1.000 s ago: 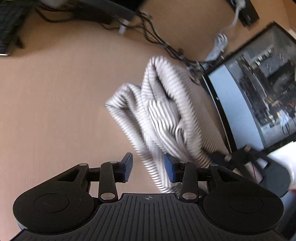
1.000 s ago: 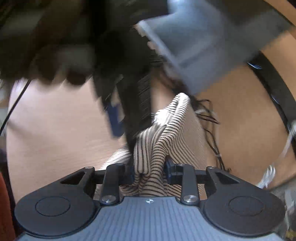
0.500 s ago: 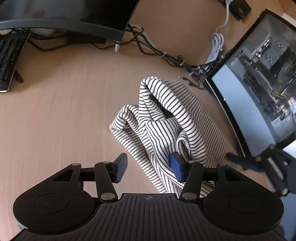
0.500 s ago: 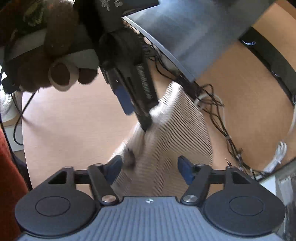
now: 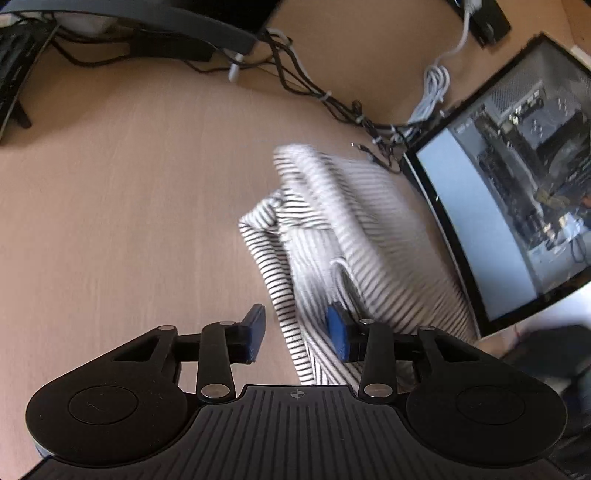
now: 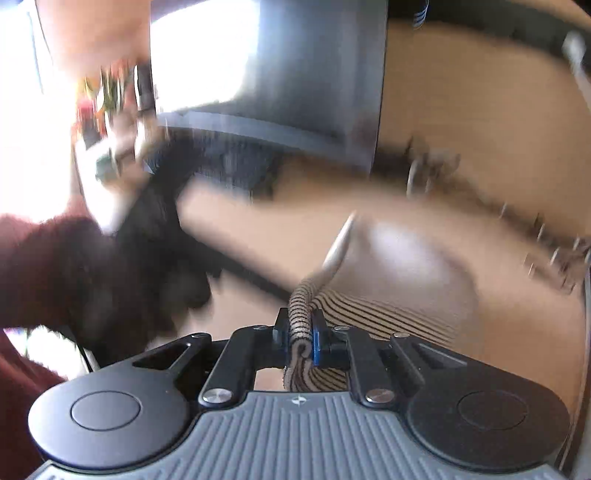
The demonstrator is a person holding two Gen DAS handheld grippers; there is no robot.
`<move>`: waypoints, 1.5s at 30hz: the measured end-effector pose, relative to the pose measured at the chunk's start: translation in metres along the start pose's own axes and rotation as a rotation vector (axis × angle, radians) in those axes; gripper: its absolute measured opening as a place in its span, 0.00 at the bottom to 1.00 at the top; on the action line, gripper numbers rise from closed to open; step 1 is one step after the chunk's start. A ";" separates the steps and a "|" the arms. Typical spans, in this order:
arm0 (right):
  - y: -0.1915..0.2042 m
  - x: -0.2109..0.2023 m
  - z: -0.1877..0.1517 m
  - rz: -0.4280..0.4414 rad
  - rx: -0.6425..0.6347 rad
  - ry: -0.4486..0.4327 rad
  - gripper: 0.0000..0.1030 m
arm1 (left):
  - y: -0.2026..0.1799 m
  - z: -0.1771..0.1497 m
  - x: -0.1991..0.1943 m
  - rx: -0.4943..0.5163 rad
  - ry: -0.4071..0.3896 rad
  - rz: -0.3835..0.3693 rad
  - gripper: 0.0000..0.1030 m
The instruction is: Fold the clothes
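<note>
A white garment with thin black stripes (image 5: pixel 332 236) lies bunched on the tan desk, partly blurred, beside a monitor. My left gripper (image 5: pixel 297 334) stands open over its near edge; a strip of the cloth runs between the blue pads without being pinched. In the right wrist view the striped garment (image 6: pixel 369 314) is drawn taut, and my right gripper (image 6: pixel 300 332) is shut on a rolled fold of it. That view is heavily blurred by motion.
A monitor (image 5: pixel 517 206) stands tilted at the right of the cloth, with a tangle of cables (image 5: pixel 332 103) behind it. A second monitor's base (image 5: pixel 147 22) and a keyboard (image 5: pixel 14 74) are at the far left. A person's dark red sleeve (image 6: pixel 40 266) shows at the left.
My right gripper was open half a second ago and has now shut on a fold of the garment, swinging fast. The cloth has shifted and blurred. The left gripper stays open.
</note>
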State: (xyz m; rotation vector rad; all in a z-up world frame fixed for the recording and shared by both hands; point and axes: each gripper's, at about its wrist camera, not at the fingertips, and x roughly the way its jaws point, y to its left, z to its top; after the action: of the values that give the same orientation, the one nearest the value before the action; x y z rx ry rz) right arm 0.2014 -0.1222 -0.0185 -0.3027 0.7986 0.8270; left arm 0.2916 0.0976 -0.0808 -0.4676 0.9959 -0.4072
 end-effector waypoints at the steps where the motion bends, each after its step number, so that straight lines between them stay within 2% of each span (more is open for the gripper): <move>1: 0.008 0.009 -0.010 -0.010 -0.038 0.027 0.12 | 0.002 0.002 -0.006 -0.007 -0.012 0.004 0.42; 5: 0.047 0.024 -0.021 -0.060 -0.249 0.056 0.16 | -0.005 0.014 -0.043 0.012 -0.114 0.016 0.42; 9: 0.062 0.034 -0.017 -0.077 -0.315 0.068 0.18 | -0.027 0.024 -0.064 0.061 -0.186 -0.059 0.43; 13: 0.069 0.036 -0.019 -0.079 -0.332 0.072 0.22 | -0.052 0.020 -0.050 0.133 -0.165 -0.124 0.48; 17: 0.065 0.028 -0.020 -0.058 -0.312 0.062 0.23 | -0.060 0.011 -0.010 0.220 -0.088 -0.019 0.46; 18: 0.063 0.024 -0.020 -0.048 -0.304 0.057 0.28 | -0.059 0.008 -0.002 0.243 -0.076 0.010 0.45; 20: 0.056 0.012 -0.018 -0.038 -0.268 0.045 0.48 | -0.058 0.006 0.003 0.271 -0.074 0.022 0.44; 21: 0.050 0.003 -0.016 -0.040 -0.235 0.037 0.67 | -0.057 0.005 0.004 0.280 -0.073 0.023 0.44; 22: 0.044 -0.008 -0.015 -0.050 -0.197 0.014 0.79 | -0.056 0.004 0.005 0.284 -0.072 0.022 0.44; 23: 0.037 -0.020 -0.013 -0.059 -0.156 -0.013 0.83 | -0.054 0.005 0.006 0.282 -0.069 0.020 0.44; 25: 0.021 -0.032 -0.009 -0.091 -0.079 -0.051 1.00 | -0.053 0.007 0.008 0.275 -0.064 0.021 0.44; 27: 0.002 -0.035 -0.003 -0.141 -0.011 -0.082 1.00 | -0.051 0.009 0.011 0.269 -0.060 0.023 0.44; 31: -0.017 0.009 -0.002 -0.238 0.074 0.010 1.00 | -0.046 0.014 0.017 0.250 -0.047 0.013 0.44; 34: -0.017 0.035 -0.016 -0.335 0.066 0.078 1.00 | -0.044 0.016 0.018 0.244 -0.042 0.008 0.44; 38: -0.019 0.043 -0.014 -0.349 0.142 0.073 1.00 | -0.041 0.019 0.020 0.236 -0.036 0.001 0.44; 42: -0.049 0.041 -0.008 -0.233 0.286 0.105 1.00 | -0.039 0.021 0.021 0.230 -0.031 -0.004 0.45; 45: -0.089 0.009 0.001 -0.099 0.495 0.019 1.00 | -0.034 0.023 0.020 0.211 -0.029 -0.015 0.45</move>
State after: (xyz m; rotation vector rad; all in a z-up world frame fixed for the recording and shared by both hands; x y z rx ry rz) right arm 0.2726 -0.1753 -0.0290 0.0897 0.9691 0.5120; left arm 0.3172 0.0625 -0.0656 -0.2900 0.9100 -0.5122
